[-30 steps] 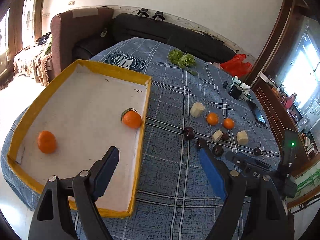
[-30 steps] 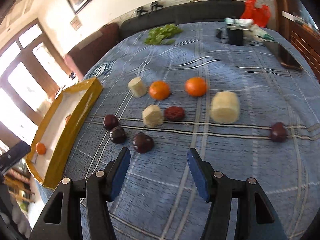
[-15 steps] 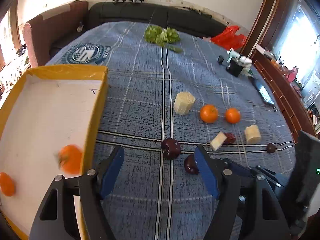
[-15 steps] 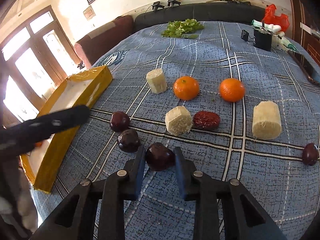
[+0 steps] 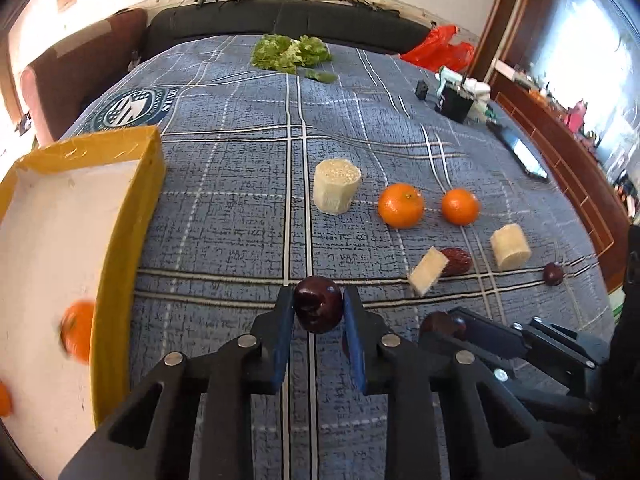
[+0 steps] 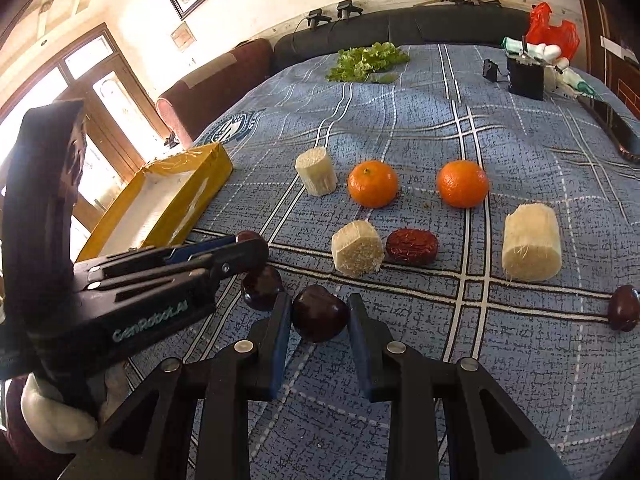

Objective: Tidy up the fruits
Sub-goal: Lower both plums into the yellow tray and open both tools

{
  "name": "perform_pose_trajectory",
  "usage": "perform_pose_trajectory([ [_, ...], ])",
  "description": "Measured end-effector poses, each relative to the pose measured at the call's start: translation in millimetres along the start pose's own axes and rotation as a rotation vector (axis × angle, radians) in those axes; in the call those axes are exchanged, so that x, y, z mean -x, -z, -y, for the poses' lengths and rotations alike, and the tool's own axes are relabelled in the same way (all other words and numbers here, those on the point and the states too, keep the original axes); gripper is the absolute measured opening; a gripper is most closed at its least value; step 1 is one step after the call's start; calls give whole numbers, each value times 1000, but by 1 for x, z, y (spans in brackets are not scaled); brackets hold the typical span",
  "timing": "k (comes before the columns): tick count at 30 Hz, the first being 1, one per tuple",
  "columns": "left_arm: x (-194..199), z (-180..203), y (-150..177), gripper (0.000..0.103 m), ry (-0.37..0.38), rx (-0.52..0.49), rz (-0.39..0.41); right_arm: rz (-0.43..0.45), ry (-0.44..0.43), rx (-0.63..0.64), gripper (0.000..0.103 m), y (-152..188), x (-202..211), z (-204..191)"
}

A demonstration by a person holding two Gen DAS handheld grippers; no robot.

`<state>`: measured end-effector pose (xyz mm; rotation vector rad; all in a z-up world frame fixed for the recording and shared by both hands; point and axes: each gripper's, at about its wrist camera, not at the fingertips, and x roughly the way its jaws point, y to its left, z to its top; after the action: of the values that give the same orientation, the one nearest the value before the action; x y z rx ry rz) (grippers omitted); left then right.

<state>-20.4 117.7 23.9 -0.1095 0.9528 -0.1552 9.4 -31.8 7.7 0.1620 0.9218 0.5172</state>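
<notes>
My left gripper [image 5: 318,312] is shut on a dark plum [image 5: 319,309] on the blue plaid cloth. My right gripper [image 6: 319,314] is shut on another dark plum [image 6: 319,313]; a third plum [image 6: 262,287] lies just left of it, beside the left gripper's arm [image 6: 140,280]. Two oranges [image 5: 401,205] [image 5: 460,206] lie further back, also seen in the right wrist view [image 6: 373,183] [image 6: 463,183]. The yellow tray [image 5: 120,248] at left holds two oranges [image 5: 78,335].
Several pale sugarcane chunks [image 6: 357,248] [image 6: 530,242] [image 6: 316,171], a red date [image 6: 412,246] and a small plum [image 6: 623,307] lie on the cloth [image 6: 520,352]. Lettuce [image 5: 290,54], a black box [image 6: 525,77] and a phone [image 5: 520,152] sit further back.
My left gripper swung right from the tray to the plums and closed on one. My right gripper moved forward and closed on another plum.
</notes>
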Motion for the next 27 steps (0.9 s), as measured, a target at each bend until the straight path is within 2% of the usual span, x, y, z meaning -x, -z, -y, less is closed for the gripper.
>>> perform_pose_trajectory([
  [5, 48, -23, 8, 24, 18, 103, 93, 17, 1, 3, 31, -1, 4, -1],
  [8, 77, -43, 15, 24, -8, 155, 137, 33, 16, 9, 31, -1, 6, -2],
  [11, 99, -75, 27, 24, -61, 225, 151, 52, 37, 15, 31, -1, 9, -5],
  [15, 115, -113, 47, 24, -235, 261, 160, 72, 48, 36, 31, -4, 21, -21],
  [17, 117, -129, 55, 24, -322, 269, 160, 68, 7, 66, 31, -7, 30, -43],
  [18, 117, -136, 59, 24, -333, 285, 157, 67, -8, 86, 31, -9, 33, -54],
  [21, 116, -163, 66, 24, -317, 364, 148, 45, -72, 177, 31, -12, 33, -101],
  [24, 115, -180, 73, 25, -318, 403, 142, 7, -125, 250, 32, -8, 22, -145],
  [27, 113, -191, 81, 25, -287, 435, 136, -41, -161, 318, 32, 2, 3, -182],
])
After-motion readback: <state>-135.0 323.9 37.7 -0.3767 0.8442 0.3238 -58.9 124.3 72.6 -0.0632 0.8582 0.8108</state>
